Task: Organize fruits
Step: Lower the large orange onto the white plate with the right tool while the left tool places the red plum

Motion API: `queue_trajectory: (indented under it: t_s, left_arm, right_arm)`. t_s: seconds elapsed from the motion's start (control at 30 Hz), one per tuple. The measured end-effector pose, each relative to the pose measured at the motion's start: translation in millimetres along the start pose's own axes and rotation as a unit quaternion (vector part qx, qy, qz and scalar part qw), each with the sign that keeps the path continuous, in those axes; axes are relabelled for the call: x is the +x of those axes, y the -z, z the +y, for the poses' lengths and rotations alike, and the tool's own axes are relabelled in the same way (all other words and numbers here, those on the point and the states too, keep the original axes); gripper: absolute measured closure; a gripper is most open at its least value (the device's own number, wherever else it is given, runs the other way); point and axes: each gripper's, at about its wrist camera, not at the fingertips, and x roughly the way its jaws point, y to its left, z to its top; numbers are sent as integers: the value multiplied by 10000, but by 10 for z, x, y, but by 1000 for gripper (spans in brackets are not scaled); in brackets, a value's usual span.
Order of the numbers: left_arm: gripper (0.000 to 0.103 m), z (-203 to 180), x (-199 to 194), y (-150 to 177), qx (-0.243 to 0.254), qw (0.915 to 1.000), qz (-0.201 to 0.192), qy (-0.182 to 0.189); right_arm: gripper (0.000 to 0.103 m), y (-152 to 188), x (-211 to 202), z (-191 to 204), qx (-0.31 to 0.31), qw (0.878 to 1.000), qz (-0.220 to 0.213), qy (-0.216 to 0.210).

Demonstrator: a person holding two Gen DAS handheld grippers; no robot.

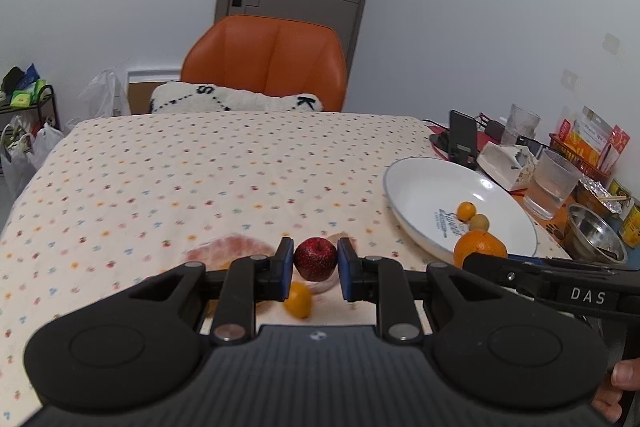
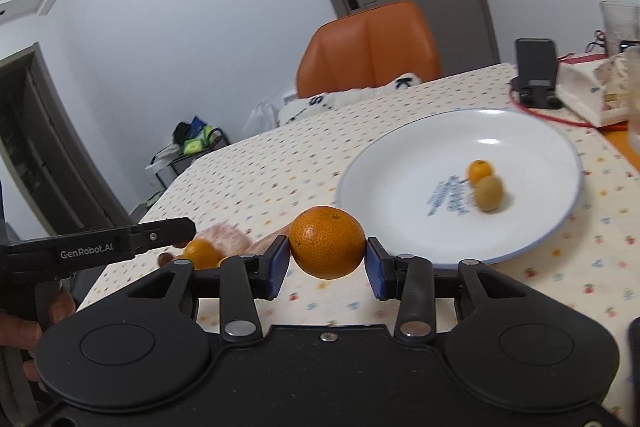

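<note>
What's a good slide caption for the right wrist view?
Right gripper carries a round orange toward the white plate.

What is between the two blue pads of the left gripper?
A small red apple, pinched by the left gripper, as the left wrist view shows.

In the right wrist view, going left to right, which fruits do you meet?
Small orange on the cloth → large orange held in the right gripper → small orange on the plate → greenish-brown fruit beside it.
</note>
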Motion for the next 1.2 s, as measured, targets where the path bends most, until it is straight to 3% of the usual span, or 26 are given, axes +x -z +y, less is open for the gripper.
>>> queue_trajectory:
  t_s: [0.6,1.2]
  left_arm:
    - [81,-670,456,-103,419,9982,111,421]
    - [81,-940,807,-142,484,9966,261,614]
  right_arm:
    - [64,-71,-82,-538,213,9990,-109,380]
    - [59,-115,-181,-710,288,9978,-310,515]
